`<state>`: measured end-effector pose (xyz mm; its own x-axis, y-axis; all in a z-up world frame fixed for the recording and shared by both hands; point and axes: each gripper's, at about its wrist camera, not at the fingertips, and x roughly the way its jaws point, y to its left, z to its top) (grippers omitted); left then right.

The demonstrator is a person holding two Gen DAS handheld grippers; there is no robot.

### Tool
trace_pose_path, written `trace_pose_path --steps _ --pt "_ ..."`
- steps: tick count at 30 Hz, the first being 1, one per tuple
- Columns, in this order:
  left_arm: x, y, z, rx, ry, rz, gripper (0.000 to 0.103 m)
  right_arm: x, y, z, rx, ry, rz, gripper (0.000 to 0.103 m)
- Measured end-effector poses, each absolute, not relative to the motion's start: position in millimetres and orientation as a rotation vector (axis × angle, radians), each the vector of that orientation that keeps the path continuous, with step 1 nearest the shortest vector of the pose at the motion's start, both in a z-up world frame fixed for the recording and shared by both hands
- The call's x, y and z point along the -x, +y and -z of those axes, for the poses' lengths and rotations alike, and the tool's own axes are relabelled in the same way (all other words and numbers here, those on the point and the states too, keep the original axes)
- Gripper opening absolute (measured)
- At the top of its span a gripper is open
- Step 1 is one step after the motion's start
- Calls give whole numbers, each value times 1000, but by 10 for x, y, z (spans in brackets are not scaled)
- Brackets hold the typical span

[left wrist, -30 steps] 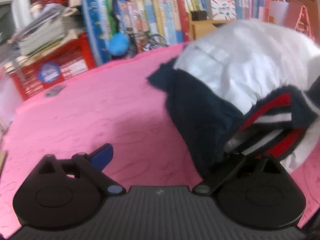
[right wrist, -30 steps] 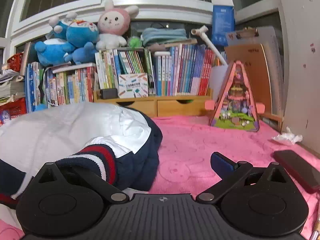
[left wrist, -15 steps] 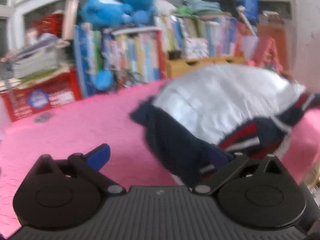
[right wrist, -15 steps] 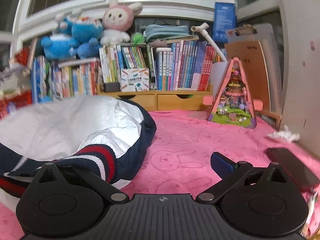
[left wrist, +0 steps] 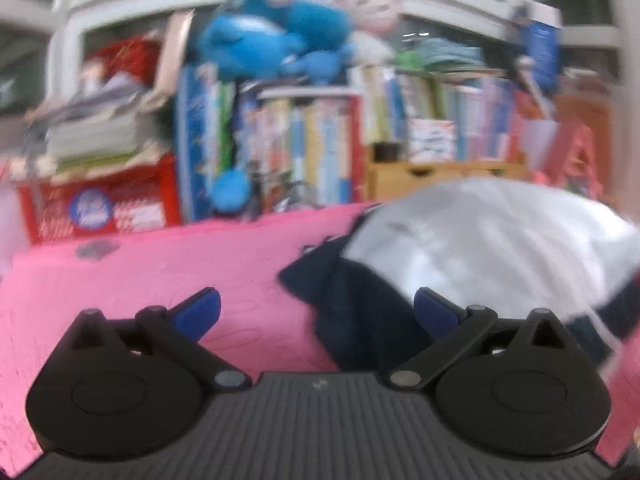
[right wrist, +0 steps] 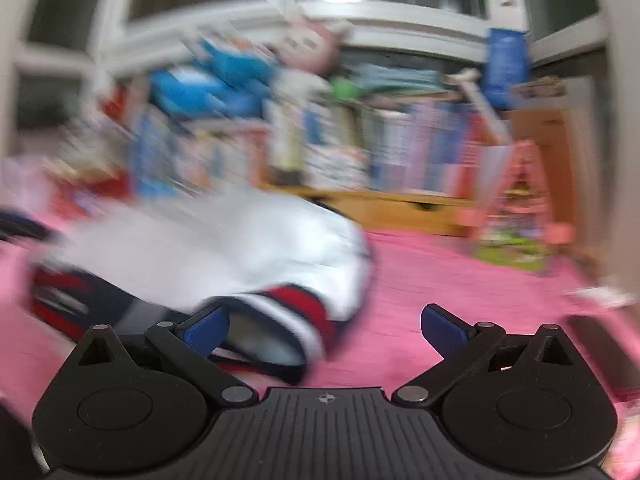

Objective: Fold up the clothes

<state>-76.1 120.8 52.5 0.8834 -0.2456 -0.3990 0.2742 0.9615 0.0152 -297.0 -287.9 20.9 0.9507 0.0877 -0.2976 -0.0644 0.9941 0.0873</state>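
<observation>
While both views are smeared by motion blur, the nearest parts read clearly enough. On the left wrist camera the left gripper (left wrist: 316,314) has its jaws spread wide with nothing between them; its blue fingertips (left wrist: 198,312) hang over the pink blanket (left wrist: 140,280), and the right-hand tip overlaps the dark edge of the garment, though contact cannot be judged. The right gripper (right wrist: 326,326) is likewise wide apart and empty, one blue tip in front of the striped cuff (right wrist: 296,308), the other over bare pink cloth.

Just beyond the fingers lies the jacket (left wrist: 480,240), a bundled navy piece with its silvery-white lining turned outward and red, white and navy ribbing at the near edge. It sits on the blanket, to the right in the left view and left of centre in the right view (right wrist: 240,248).

Near the right gripper's right side a flat dark phone-like slab (right wrist: 604,348) rests on the blanket. Farther back stands a pink triangular toy house (right wrist: 520,208), beside a low wooden drawer unit (right wrist: 400,208). Behind the jacket runs a row of upright books (left wrist: 312,152), with a red box (left wrist: 104,204) and stacked papers at the left. On top sit blue plush toys (left wrist: 272,44) and a pink-and-white plush rabbit (left wrist: 368,0), under white window frames.
</observation>
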Motion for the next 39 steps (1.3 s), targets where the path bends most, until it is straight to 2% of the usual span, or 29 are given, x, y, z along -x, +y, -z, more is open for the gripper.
trace_pose_path --steps 3,6,12,15,22,25,28,31,33,36,39 --pt "488 1148 -339 -121 464 237 103 2996 -2972 -307 -281 310 -367 103" --pt "286 1092 -184 -115 531 229 103 2809 -2737 -304 -351 347 -611 103" --pt "46 1115 -12 -53 643 222 103 2076 -1872 2 -397 583 -921 103" --pt "22 1147 24 -36 678 223 103 1855 -1553 87 -333 646 -915 103" --pt "22 1100 34 -72 687 212 103 1718 -1345 2 -77 508 -623 103" --pt "19 1080 26 -73 689 208 103 1662 -1141 117 24 551 -635 103" --pt "10 1079 28 -71 689 208 103 1672 -1020 233 -38 681 -859 103" --pt "6 1081 31 -70 689 208 103 1739 -1027 212 -71 703 -931 103" --pt "2 1086 31 -71 689 209 103 1728 -1175 172 -202 734 -1000 103" --pt "0 1085 32 -72 689 209 103 1792 -1428 73 -381 733 -1163 103" --pt "-1 1083 32 -74 689 208 103 1847 -1514 17 -374 691 -1172 103"
